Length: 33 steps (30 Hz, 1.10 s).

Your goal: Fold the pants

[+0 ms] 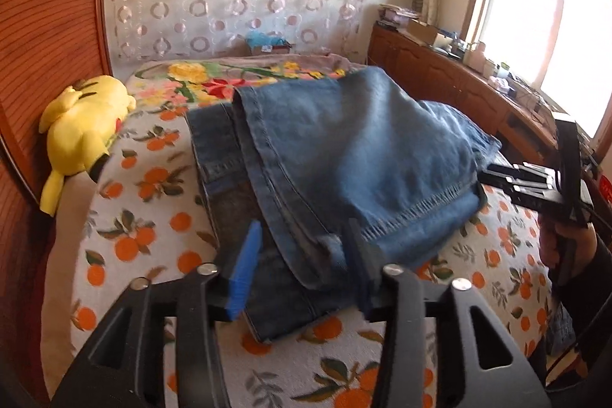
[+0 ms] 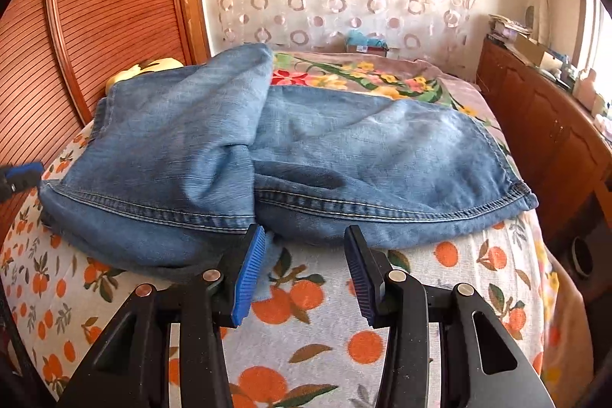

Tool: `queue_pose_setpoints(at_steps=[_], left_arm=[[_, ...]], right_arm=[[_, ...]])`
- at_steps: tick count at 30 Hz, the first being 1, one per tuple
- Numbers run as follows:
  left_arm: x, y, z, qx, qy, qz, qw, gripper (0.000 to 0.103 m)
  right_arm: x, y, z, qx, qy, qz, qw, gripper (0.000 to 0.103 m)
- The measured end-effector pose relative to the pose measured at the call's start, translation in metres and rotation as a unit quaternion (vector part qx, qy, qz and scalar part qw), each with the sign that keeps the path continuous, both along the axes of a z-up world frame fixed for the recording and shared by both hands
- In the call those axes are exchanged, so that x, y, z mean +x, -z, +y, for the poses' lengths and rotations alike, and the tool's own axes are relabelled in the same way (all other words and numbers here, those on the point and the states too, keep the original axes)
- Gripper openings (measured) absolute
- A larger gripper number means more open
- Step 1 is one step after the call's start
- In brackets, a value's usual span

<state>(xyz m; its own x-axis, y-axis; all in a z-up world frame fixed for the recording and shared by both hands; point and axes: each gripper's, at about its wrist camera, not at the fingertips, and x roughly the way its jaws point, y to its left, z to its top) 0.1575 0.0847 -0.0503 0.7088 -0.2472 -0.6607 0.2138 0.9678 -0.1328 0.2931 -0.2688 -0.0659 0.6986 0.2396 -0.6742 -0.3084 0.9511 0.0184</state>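
Lying folded on the bed's orange-print sheet, the blue jeans sit in a loose stack with hems toward both cameras. Left gripper has its jaws parted, released, with a denim edge between them but not pinched. Right gripper hovers just short of the hem, jaws apart and grasping nothing. A yellow plush toy rests by the headboard

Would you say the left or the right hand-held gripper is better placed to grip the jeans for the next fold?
Left, probably: the left hand-held gripper is open with the jeans edge between its fingers, while the right hand-held gripper is open over bare bedsheet.
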Motion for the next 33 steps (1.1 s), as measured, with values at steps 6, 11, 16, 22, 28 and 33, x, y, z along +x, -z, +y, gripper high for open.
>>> queue_pose_setpoints(at_steps=[6,11,16,22,28,33], left_arm=[[0.045,-0.007,0.005,0.018,-0.004,-0.012,0.9997,0.053],[0.092,-0.003,0.007,0.008,0.001,-0.008,0.9999,0.053],[0.131,0.008,0.008,0.013,-0.006,0.01,0.9998,0.053],[0.157,0.023,0.016,0.017,-0.026,0.033,0.999,0.053],[0.143,0.012,0.017,0.016,-0.028,-0.005,0.9995,0.01],[0.122,-0.015,0.032,-0.007,-0.055,-0.056,0.9969,0.004]], right_arm=[[-0.004,0.003,0.0,0.0,0.002,0.002,1.0,0.045],[-0.006,0.001,-0.007,0.019,0.006,-0.003,1.0,0.045],[-0.009,0.0,-0.015,0.037,0.014,-0.013,0.999,0.045],[-0.008,0.002,-0.018,0.042,0.019,-0.013,0.999,0.045],[-0.01,0.002,-0.017,0.037,0.017,-0.017,0.999,0.045],[-0.012,0.002,-0.018,0.037,0.02,-0.018,0.999,0.045]])
